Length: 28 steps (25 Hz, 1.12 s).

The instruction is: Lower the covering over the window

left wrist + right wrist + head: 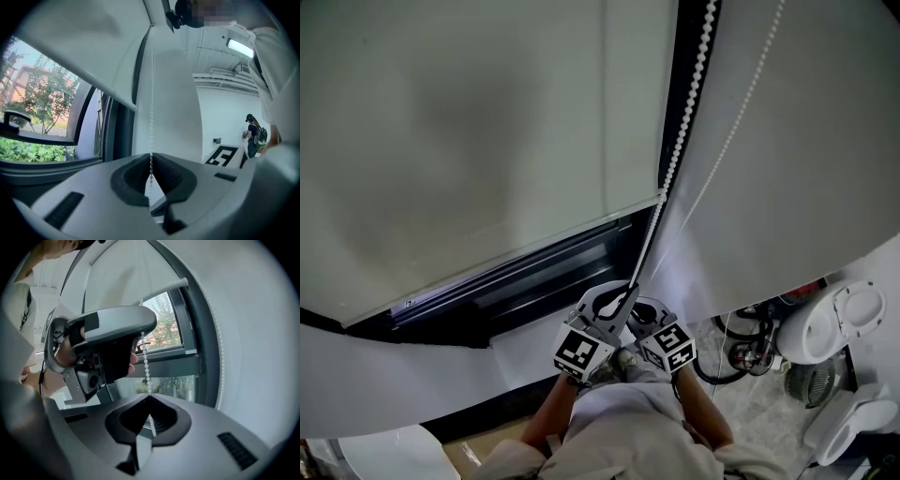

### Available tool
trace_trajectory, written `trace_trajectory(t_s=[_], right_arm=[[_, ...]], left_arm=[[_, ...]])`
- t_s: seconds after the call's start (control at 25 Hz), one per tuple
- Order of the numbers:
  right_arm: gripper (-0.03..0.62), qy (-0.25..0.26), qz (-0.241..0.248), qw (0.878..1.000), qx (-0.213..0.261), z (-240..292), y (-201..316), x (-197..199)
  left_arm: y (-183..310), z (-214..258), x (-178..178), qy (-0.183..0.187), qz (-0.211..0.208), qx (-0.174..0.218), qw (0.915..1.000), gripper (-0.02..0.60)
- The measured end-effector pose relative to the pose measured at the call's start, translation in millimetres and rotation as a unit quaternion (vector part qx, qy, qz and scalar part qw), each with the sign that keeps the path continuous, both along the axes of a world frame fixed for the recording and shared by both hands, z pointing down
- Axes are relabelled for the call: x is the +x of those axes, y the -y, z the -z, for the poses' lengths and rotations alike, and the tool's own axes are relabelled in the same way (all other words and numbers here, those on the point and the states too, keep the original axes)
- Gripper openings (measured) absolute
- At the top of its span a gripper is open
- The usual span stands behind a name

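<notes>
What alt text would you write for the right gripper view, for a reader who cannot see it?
The right gripper is shut on a white bead chain that hangs in front of a window with trees outside. Just above, the left gripper grips the same chain, under a partly lowered white blind.
</notes>
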State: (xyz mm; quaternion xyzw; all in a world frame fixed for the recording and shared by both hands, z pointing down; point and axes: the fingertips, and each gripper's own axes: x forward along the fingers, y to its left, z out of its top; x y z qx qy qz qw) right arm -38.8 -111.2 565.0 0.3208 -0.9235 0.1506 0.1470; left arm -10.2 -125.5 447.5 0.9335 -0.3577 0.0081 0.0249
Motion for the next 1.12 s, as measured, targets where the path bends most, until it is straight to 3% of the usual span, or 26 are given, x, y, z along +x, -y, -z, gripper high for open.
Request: trace_trajectory(t_s=[0.6, 0.88, 1.12], right_arm=[[-0.003, -0.041, 0.010, 0.997, -0.058, -59, -12, 3], [0.000, -0.049, 0.009, 0.998, -0.044, -70, -21, 7], [0.013, -0.045, -0.011, 0.999, -0.016, -49, -22, 21]], left_arm=[[-5, -62, 0, 0.021, 0.005, -0.044, 0.9988, 0.021], [-5, -88, -2, 0.038, 0.006, -0.058, 0.9976, 0.021], [-10, -107, -5, 0.045, 0.006, -0.075, 0.9961, 0.021]])
